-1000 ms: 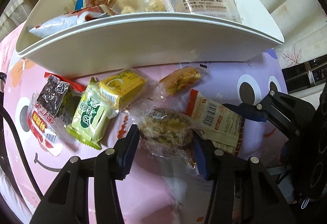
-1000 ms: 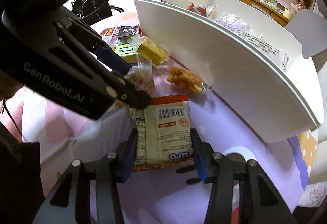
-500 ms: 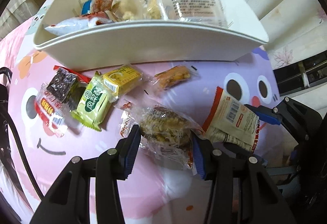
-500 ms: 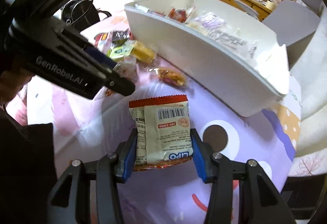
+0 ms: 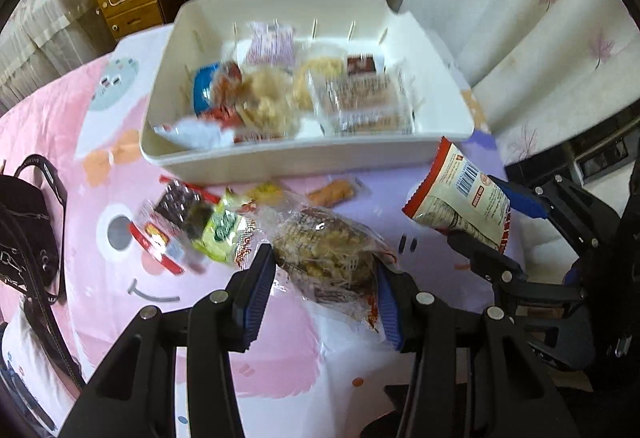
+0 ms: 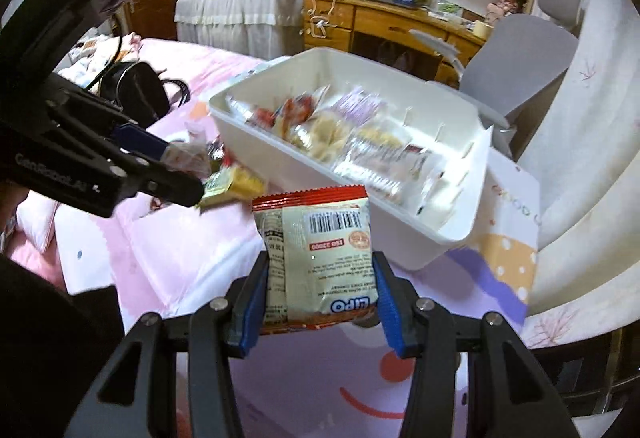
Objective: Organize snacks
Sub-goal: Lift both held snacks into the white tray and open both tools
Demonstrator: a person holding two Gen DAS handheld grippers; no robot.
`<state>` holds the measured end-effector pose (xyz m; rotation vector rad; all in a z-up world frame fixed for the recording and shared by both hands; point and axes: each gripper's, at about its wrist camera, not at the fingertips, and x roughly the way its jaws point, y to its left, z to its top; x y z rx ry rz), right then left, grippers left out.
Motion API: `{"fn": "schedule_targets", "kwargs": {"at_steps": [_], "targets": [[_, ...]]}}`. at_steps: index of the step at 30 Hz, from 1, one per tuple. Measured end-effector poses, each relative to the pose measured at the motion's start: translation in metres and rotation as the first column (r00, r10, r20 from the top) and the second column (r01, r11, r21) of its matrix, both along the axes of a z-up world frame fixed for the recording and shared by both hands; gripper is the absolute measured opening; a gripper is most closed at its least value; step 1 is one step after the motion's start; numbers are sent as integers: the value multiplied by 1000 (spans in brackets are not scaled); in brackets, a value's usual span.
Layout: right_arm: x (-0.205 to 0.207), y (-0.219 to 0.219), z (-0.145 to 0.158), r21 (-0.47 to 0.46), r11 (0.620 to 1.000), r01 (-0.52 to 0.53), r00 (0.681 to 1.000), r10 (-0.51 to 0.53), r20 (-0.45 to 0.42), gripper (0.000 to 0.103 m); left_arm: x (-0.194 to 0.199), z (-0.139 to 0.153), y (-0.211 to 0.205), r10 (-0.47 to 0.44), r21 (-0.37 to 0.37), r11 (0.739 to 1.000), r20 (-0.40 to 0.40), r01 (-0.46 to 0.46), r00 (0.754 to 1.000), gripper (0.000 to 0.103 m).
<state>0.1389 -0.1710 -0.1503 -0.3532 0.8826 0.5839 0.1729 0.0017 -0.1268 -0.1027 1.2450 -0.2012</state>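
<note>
Holding two packets, one per tool: my left gripper (image 5: pixel 326 284) is clamped on a clear-wrapped brown crumbly snack (image 5: pixel 328 254), and my right gripper (image 6: pixel 320 300) is clamped on a cream LIPO packet (image 6: pixel 316 254) with red ends and a barcode. Both packets hang above the pink cartoon bedcover (image 5: pixel 120 158), clear of it.

I count one white bin (image 5: pixel 280 154), its far wall slotted with dividers. Inside I can make out about seven packets, though blur stops me being sure. On the cover, just beside the bin's near wall, lie roughly five loose packets: a dark one (image 5: pixel 180 198), a red-and-white one (image 5: pixel 156 242), a green one (image 5: pixel 222 234), a yellow one (image 5: pixel 266 192) and an orange one (image 5: pixel 334 190).

One black handbag (image 5: pixel 24 230) sits at the cover's left edge. Open cover lies below both tools and right of the loose pile; the bin's top is unobstructed.
</note>
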Motion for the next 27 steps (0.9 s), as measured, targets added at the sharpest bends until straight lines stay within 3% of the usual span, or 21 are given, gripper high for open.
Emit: {"fn": "schedule_targets", "kwargs": {"at_steps": [7, 13, 27], "targets": [[35, -11, 20, 30, 997, 67, 997, -68, 29, 49, 30, 29, 5, 41, -29, 999, 62, -39, 997, 46], [68, -20, 15, 40, 989, 142, 990, -142, -6, 49, 62, 40, 0, 48, -44, 998, 108, -43, 993, 47], [106, -33, -5, 95, 964, 247, 968, -242, -68, 53, 110, 35, -16, 63, -42, 997, 140, -58, 988, 48]]}}
